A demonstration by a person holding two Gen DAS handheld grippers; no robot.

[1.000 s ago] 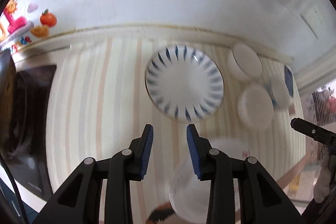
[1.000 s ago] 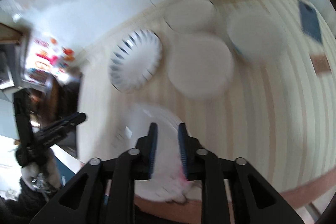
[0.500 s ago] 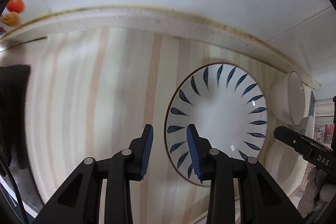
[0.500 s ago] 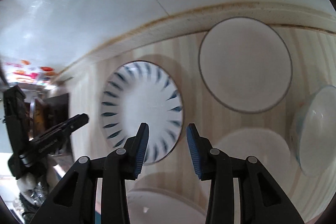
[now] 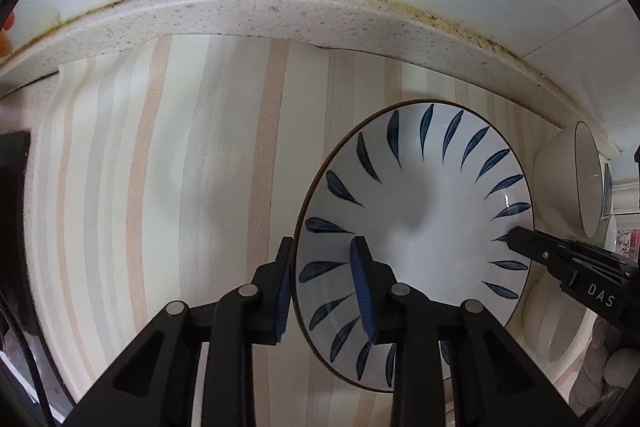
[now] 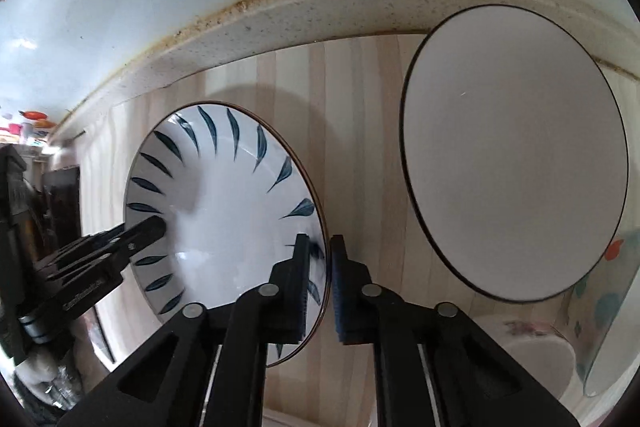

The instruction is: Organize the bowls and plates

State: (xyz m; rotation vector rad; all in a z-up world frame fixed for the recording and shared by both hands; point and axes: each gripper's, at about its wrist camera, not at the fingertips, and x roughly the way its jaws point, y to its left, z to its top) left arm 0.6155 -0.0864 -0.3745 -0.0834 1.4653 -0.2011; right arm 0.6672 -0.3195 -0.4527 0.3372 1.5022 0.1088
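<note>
A white plate with dark blue leaf marks lies on the striped counter; it also shows in the right wrist view. My left gripper straddles the plate's left rim, one finger outside and one inside, with a visible gap. My right gripper straddles the plate's right rim with its jaws close together; whether they pinch the rim is unclear. A plain white plate with a dark rim lies to the right. A white bowl sits past the patterned plate.
A speckled stone ledge and white wall run along the back. A dark appliance stands at the left edge. A patterned bowl and a white bowl sit at the right wrist view's lower right.
Both grippers have moved in to the patterned plate, from above it to straddling its opposite rims. The right jaws have narrowed.
</note>
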